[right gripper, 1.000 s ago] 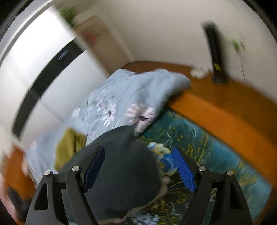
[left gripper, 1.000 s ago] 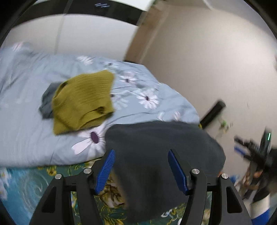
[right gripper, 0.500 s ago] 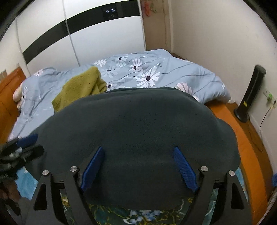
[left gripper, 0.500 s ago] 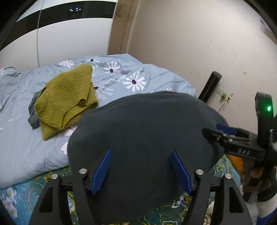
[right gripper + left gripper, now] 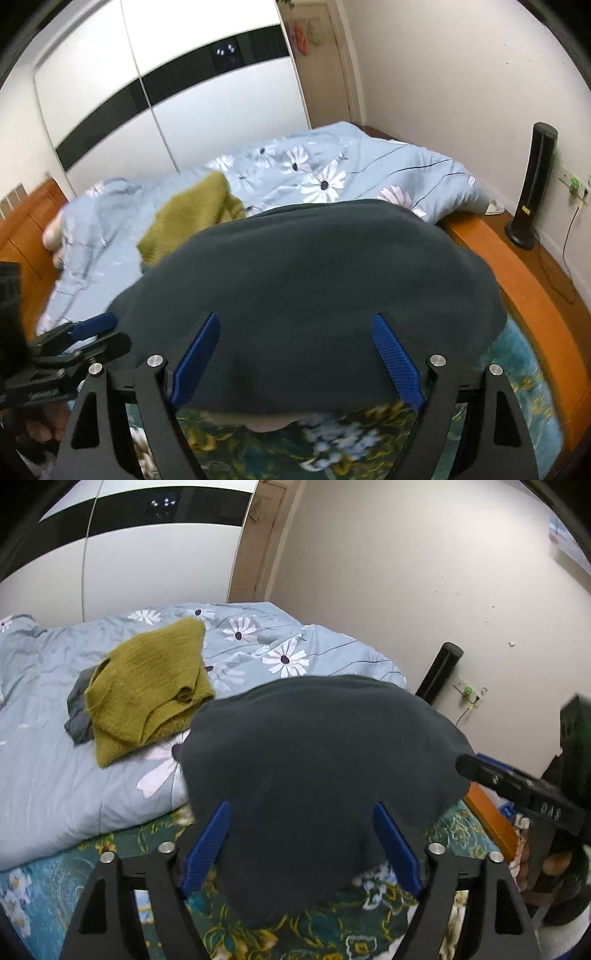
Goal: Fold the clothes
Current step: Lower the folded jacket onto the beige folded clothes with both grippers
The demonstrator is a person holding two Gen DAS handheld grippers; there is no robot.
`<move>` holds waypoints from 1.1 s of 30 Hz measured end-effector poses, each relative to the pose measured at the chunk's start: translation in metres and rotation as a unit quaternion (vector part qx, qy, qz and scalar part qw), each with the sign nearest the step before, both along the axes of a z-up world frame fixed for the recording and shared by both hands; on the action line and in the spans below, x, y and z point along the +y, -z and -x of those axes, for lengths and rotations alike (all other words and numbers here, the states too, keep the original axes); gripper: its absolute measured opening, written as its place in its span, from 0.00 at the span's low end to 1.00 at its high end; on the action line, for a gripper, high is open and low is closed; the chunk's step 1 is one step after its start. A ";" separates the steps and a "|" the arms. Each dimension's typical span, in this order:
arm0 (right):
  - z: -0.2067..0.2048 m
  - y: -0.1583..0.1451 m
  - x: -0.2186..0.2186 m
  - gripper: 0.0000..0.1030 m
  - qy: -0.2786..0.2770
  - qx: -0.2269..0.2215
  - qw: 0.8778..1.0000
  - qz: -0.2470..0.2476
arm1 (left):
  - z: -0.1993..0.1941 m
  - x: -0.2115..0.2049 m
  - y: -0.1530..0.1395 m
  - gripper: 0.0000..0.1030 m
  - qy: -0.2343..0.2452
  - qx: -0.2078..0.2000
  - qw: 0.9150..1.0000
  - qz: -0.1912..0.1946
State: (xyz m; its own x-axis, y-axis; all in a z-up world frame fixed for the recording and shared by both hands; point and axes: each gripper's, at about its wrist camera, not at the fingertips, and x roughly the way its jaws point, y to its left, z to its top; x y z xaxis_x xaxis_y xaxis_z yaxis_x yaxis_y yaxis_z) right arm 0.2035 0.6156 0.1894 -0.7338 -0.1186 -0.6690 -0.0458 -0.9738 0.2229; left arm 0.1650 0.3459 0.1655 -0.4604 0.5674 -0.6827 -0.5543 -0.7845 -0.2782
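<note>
A dark grey fleece garment (image 5: 317, 760) lies bunched on the near edge of the bed and fills the middle of both wrist views (image 5: 306, 280). My left gripper (image 5: 300, 806) straddles its near edge. Its jaws are opening, and the blue pads stand clear of the cloth between them. My right gripper (image 5: 294, 316) straddles the other side, open wide, with the cloth between its fingers too. Each gripper shows at the edge of the other's view: the right gripper (image 5: 469, 762) and the left gripper (image 5: 116, 332). A folded mustard knit sweater (image 5: 147, 686) lies farther back.
A light blue floral duvet (image 5: 44, 775) covers the bed over a teal flowered sheet (image 5: 48, 878). A grey cloth (image 5: 75, 716) pokes out under the sweater. An orange wooden bed frame (image 5: 535, 291), a black tower appliance (image 5: 532, 184) and a white wardrobe (image 5: 221, 110) border the bed.
Both views have swung round and settled on the bed. The dark garment now spreads wider between the fingers. My left jaws stand wider apart than before.
</note>
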 end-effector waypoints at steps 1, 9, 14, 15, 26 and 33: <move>-0.010 0.001 -0.005 0.83 0.002 0.005 1.000 0.004 | -0.003 -0.007 0.002 0.88 0.001 -0.001 1.000 0.002; -0.038 0.048 -0.041 0.83 0.037 -0.051 0.996 0.058 | -0.004 -0.051 0.035 1.00 0.012 -0.045 0.999 0.006; -0.036 0.061 -0.074 0.89 0.065 -0.083 0.994 0.029 | 0.004 -0.063 0.059 1.00 0.033 -0.076 0.997 0.004; -0.036 0.063 -0.080 0.90 0.072 -0.087 0.993 0.018 | 0.007 -0.064 0.063 1.00 0.039 -0.081 0.996 0.002; -0.044 0.079 -0.098 0.95 0.153 -0.125 0.980 -0.011 | 0.021 -0.067 0.081 1.00 0.084 -0.085 0.993 -0.013; -0.043 0.080 -0.111 0.95 0.150 -0.137 0.978 -0.042 | 0.016 -0.058 0.081 1.00 0.106 -0.067 0.992 -0.013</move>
